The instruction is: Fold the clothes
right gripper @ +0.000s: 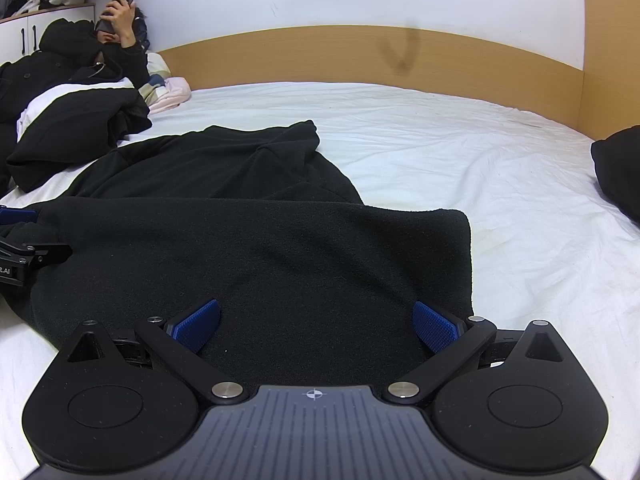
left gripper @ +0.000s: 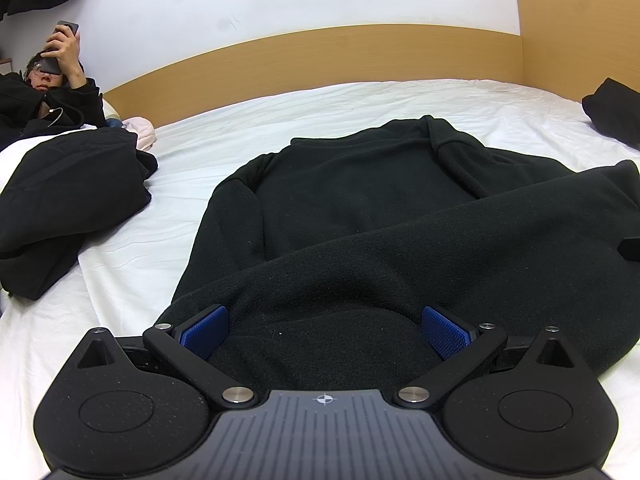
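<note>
A black fleece pullover lies mid-frame on the white bed, its folded lower edge between both spread grippers, left gripper and right gripper.

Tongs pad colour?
Blue, ribbed texture, on both tongs' pads; clearest in the right wrist view.

The black fleece garment runs past the right edge in the left wrist view. A dark bundle (kind unclear) is cut off at right, and the phone hides the lying person's face.
</note>
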{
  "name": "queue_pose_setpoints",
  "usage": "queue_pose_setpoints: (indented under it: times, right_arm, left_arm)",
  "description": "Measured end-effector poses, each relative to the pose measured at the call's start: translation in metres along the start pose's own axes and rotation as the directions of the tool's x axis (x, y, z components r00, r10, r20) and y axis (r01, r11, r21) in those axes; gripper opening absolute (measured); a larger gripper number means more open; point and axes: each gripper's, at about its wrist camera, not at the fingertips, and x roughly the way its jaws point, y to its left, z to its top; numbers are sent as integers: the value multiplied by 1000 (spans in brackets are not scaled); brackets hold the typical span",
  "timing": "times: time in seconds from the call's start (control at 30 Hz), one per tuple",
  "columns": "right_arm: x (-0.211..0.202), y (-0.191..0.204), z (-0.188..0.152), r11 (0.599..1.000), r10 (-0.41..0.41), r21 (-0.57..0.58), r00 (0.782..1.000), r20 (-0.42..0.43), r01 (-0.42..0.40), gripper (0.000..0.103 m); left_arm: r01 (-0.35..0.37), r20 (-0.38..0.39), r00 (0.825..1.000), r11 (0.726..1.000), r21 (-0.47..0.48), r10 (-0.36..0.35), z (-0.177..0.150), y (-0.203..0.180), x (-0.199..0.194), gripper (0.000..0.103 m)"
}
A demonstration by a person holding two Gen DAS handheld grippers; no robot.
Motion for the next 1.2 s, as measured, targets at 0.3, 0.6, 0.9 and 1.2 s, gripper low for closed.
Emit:
queue_pose_setpoints:
  times: [0.3,0.6,0.9,1.2]
  right_arm:
    - [0,0,0,1000,1,0,1000,-1,-1,103]
    - [-1,0,0,1000,1,-1,1000,0,-1,103]
    - [-2,0,0,1000,0,-2,1000,0,0,103]
    - [-2,0,0,1000,0,-2,1000,-1,0,103]
  left_arm:
    - [-4,1,1000,1000,4,4,0,0,-1,103]
    - [-4,1,1000,1000,2,4,0,0,0,103]
    - [-4,1,1000,1000,5,4,0,1,-1,103]
    - [-7,1,1000,1000,4,7,0,-2,0,103]
